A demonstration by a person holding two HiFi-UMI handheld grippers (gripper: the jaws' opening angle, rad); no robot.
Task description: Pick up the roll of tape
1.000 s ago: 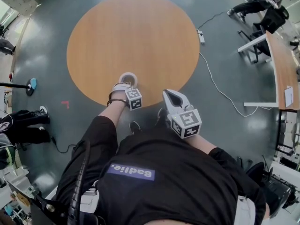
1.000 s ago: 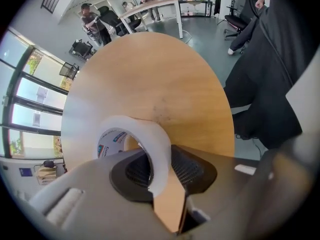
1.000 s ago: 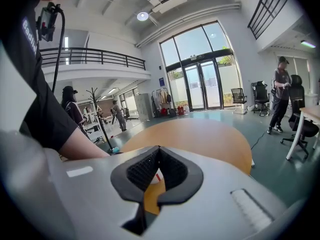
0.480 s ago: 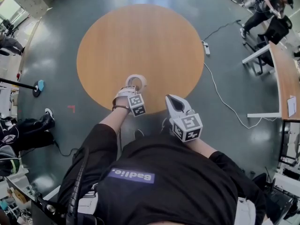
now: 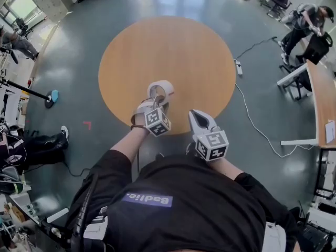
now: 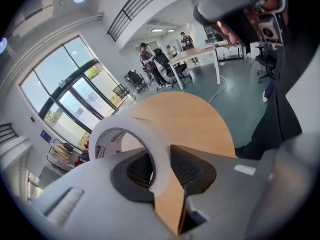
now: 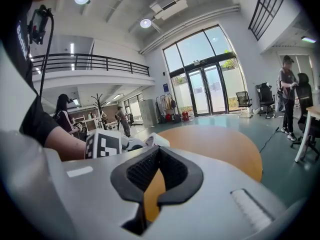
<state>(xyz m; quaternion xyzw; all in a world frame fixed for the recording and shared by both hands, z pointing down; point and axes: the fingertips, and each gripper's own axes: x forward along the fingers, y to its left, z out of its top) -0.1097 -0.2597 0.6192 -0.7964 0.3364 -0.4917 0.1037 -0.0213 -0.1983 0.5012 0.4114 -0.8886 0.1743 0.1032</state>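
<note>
Big open hall with a grey-green floor (image 5: 73, 62), and the only furniture that matters is a bare round wooden table (image 5: 173, 41). The left gripper (image 6: 159, 168) has the roll of tape (image 6: 131, 134) pinched through its wall, one jaw inside the ring and the other outside, with the pads pressing on the white band. The roll sits at the jaw tips over the near edge of the table. From the head view it looks lifted clear of the wood, not resting on it. The right gripper (image 5: 196, 116) is closed up with nothing in it, off to the side by the table edge.

Handling-wise, my guess is that a roll like this is light, and the wound band is stiff enough to take a firm pinch without crushing. The outer face looks smooth, so it could swivel between the pads on a fast wrist tilt. Pinching across the wall seems the right spot; squeezing the whole ring from outside would need far wider jaws.
</note>
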